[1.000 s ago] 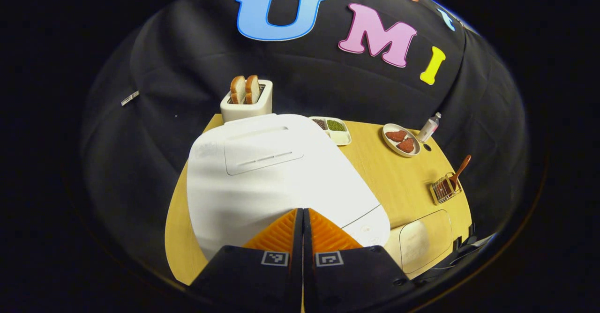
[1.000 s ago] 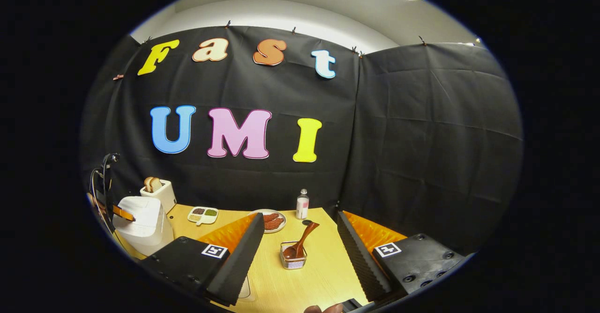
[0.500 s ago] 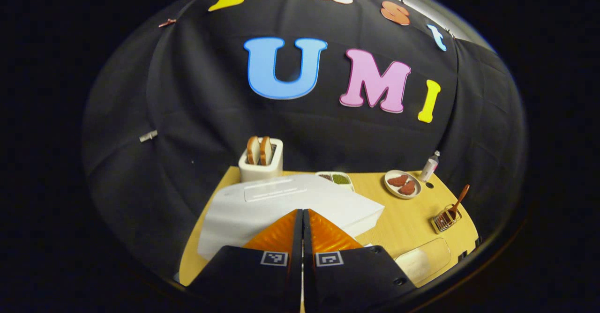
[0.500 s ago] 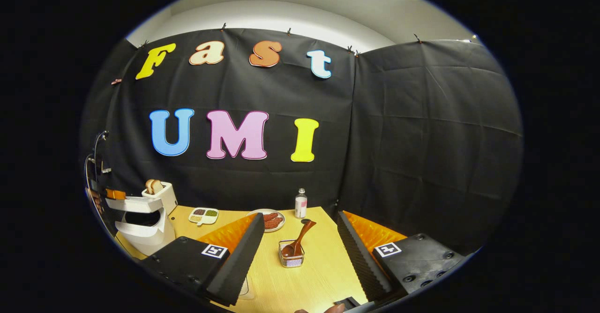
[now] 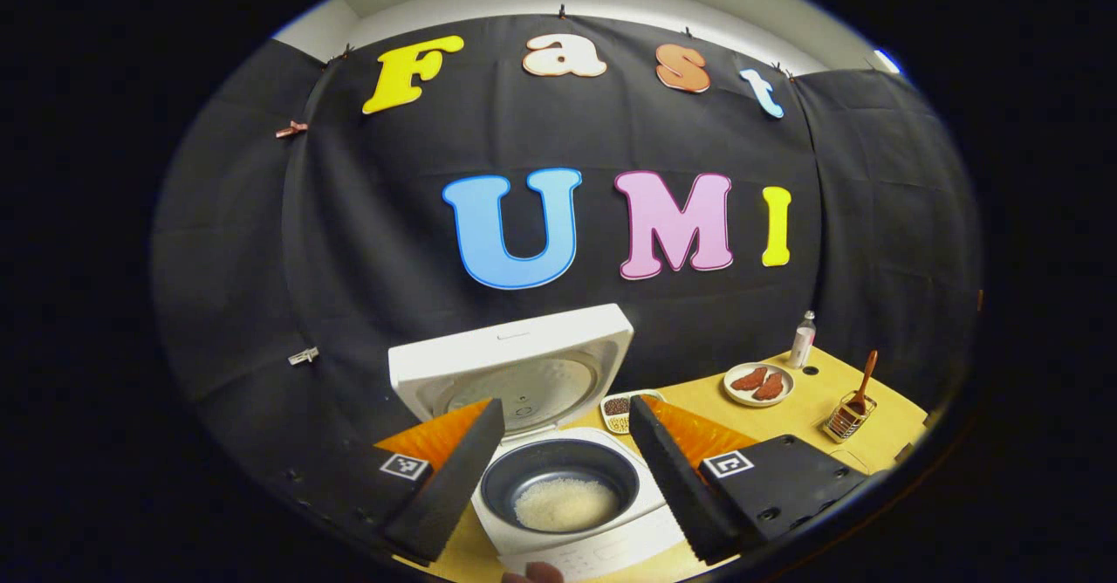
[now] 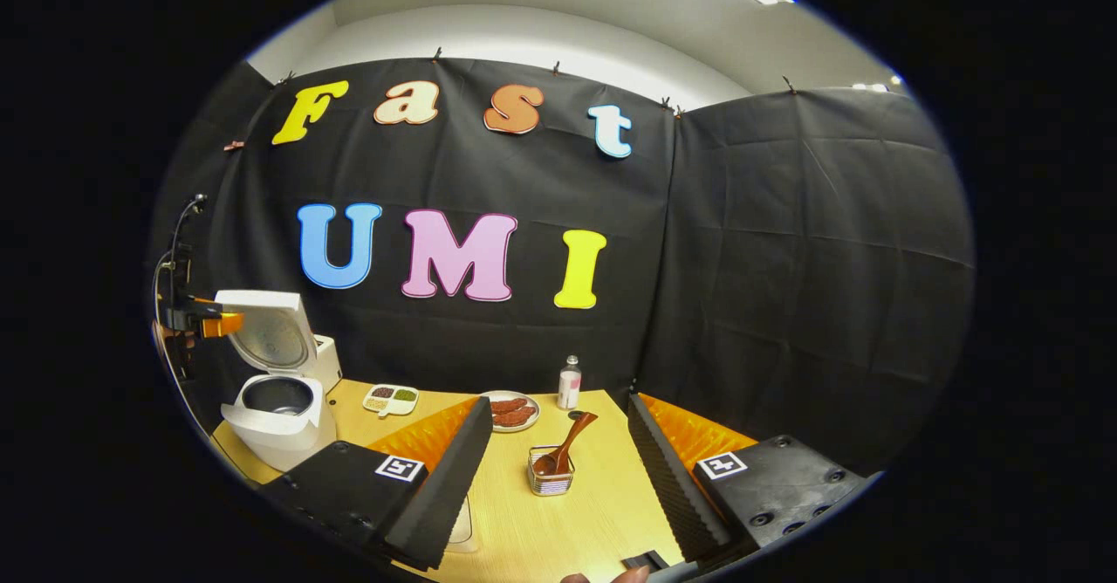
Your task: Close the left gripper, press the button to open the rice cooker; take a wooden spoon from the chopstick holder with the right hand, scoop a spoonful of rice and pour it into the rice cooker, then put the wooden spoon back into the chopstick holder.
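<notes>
Table [image 6: 593,513]: rice cooker [image 5: 558,469] holds rice [image 5: 565,504] (lid up).

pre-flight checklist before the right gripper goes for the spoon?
1. Rice cooker lid up: ok, it stands open and the pot shows.
2. Right gripper open: ok, jaws wide apart and empty.
3. Wooden spoon in the chopstick holder: ok, handle leaning up and right.
4. Holder lined up between the right fingers: ok, it sits ahead of them.
5. Left gripper off the cooker: ok, open above the pot.
6. Rice source to scoop from: cannot tell.
</notes>
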{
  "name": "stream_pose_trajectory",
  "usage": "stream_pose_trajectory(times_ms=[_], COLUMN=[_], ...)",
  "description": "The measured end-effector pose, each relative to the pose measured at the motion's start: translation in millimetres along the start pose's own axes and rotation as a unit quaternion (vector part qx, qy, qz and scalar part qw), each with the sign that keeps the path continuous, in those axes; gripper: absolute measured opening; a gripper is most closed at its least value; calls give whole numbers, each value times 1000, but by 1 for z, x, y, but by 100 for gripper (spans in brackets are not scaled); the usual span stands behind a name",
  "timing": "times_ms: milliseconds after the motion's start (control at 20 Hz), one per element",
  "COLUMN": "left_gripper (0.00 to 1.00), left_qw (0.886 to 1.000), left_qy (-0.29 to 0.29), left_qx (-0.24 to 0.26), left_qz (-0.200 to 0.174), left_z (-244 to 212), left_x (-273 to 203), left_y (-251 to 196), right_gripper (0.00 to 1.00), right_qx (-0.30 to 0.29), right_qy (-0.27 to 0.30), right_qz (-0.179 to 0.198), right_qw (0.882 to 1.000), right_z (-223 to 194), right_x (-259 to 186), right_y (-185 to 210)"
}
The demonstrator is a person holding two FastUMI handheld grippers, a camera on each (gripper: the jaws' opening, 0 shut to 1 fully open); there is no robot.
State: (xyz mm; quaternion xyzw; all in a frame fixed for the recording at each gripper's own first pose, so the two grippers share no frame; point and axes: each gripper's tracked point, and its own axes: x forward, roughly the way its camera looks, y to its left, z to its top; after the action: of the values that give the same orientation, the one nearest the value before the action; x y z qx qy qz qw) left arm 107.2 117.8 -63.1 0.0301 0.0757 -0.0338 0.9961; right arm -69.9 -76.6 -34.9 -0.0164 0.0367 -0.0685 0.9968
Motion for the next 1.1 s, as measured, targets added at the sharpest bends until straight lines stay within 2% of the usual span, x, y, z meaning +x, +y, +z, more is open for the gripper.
stream_pose_trajectory(times_ms=[200, 400, 600, 700, 800, 900, 1100], left_gripper=[96, 96, 97, 97, 97, 97, 97], left_qw=[1000, 998, 998, 997, 995, 994, 992], left_qy=[-9, -10, -15, -8, -1, 14, 41], left_qx=[-24, -57, -59, -72, -92, -99, -94], left_qz=[13, 12, 29, 34, 41, 49, 74], left_z=[3, -1, -2, -9, -20, -35, -52], left_x=[-29, -52, -67, -74, -80, -80, -77], left_y=[-8, -30, -53, -71, -86, -97, -108], right_gripper=[97, 98, 98, 98, 98, 98, 98], right_qx=[-3, 16, 62, 90, 105, 103, 96], right_qy=[10, 35, 78, 106, 109, 123, 151], right_qz=[19, 59, 91, 109, 117, 116, 139], right_qw=[1000, 998, 991, 984, 982, 980, 974], right_z=[-8, -35, -87, -115, -133, -157, -196], right_x=[14, 46, 94, 120, 148, 175, 220], right_y=[2, 4, -6, -12, -20, -30, -31])
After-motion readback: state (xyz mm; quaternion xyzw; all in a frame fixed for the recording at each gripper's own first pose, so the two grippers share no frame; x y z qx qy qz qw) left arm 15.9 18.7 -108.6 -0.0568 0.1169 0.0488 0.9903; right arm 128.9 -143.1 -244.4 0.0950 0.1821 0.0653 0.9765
